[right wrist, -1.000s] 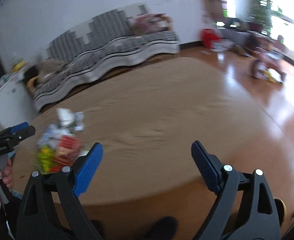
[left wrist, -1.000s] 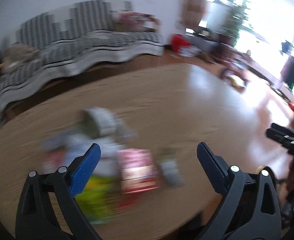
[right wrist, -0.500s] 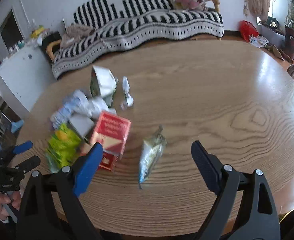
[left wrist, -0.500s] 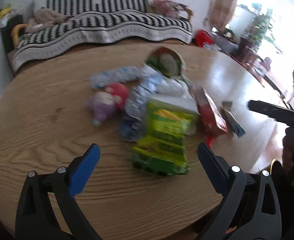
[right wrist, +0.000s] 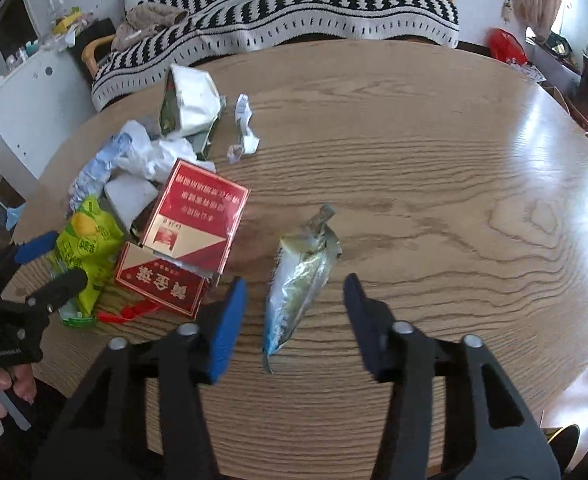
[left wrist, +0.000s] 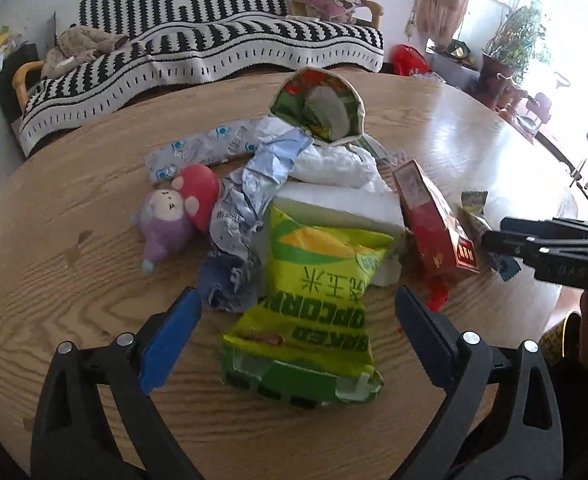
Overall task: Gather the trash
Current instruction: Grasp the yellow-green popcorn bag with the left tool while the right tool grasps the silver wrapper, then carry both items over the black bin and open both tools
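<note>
A pile of trash lies on the round wooden table (left wrist: 74, 288). My left gripper (left wrist: 298, 332) is open, its jaws on either side of a green-yellow popcorn bag (left wrist: 314, 292). Behind the bag lie a white foam block (left wrist: 342, 208), a red carton (left wrist: 434, 220), crumpled blue-white wrappers (left wrist: 246, 200), an open green foil bag (left wrist: 318, 104) and a purple-and-red plush toy (left wrist: 174, 212). My right gripper (right wrist: 294, 312) is open, its jaws on either side of a silver-blue foil wrapper (right wrist: 298, 272). The red carton (right wrist: 190, 232) lies just left of it.
A striped sofa (left wrist: 214, 44) stands behind the table. A white cabinet (right wrist: 26, 96) stands at the left in the right wrist view. A small crumpled paper (right wrist: 244, 128) lies apart from the pile. The table edge runs close under both grippers.
Both grippers have swung down toward the table and closed in on the trash. The popcorn bag now sits between the left jaws and the foil wrapper between the right jaws, which have narrowed.
</note>
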The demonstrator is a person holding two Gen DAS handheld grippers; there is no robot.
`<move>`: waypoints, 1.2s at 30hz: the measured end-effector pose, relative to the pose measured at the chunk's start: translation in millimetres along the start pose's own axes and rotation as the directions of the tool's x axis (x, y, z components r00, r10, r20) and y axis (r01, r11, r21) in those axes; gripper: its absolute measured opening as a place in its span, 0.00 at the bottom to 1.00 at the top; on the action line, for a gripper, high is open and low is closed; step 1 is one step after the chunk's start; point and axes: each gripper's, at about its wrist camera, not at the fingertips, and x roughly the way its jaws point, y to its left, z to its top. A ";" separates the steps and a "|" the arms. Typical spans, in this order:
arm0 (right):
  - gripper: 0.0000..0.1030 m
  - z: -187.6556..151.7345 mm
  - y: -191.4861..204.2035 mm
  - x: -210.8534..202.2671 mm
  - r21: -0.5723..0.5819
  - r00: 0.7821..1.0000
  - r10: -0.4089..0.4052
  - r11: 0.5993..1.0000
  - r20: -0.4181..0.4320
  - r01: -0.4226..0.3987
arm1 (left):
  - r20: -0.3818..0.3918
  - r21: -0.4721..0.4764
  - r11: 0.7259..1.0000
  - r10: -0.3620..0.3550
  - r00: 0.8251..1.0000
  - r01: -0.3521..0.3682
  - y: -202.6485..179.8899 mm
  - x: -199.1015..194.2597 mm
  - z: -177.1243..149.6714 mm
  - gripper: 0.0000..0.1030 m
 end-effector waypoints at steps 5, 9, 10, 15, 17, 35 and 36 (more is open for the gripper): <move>0.21 -1.2 7.0 3.9 -0.034 1.000 -0.017 0.999 -0.020 0.016 | -0.004 0.022 1.000 0.011 1.000 -0.010 -3.0 3.0 0.1 0.76; 0.10 -0.4 9.1 1.2 -0.056 1.000 -0.026 0.998 -0.008 0.026 | -0.014 0.032 0.999 0.005 1.000 -0.005 -4.9 4.2 -1.7 0.59; 0.09 0.0 8.4 0.3 -0.054 1.000 -0.026 0.998 -0.002 0.026 | -0.013 0.033 0.999 0.004 1.000 -0.004 -4.9 3.2 -2.2 0.58; 0.07 2.5 -1.2 -14.6 -0.014 0.999 -0.006 1.000 0.051 0.007 | 0.030 -0.003 1.000 -0.029 0.999 0.029 1.7 -17.3 -0.7 0.58; 0.07 3.9 -5.7 -20.9 0.008 0.997 0.001 1.000 0.076 -0.002 | 0.058 -0.020 0.999 -0.033 0.998 0.034 5.5 -28.0 1.6 0.58; 0.07 -15.6 -84.7 -136.3 0.130 0.969 -0.065 0.991 0.239 0.034 | 0.107 0.020 0.988 -0.154 0.982 0.153 -77.9 -68.1 48.6 0.58; 0.07 -23.7 -100.8 -152.2 0.150 0.964 -0.089 0.987 0.251 0.052 | 0.108 0.038 0.984 -0.180 0.978 0.177 -94.6 -69.6 53.3 0.58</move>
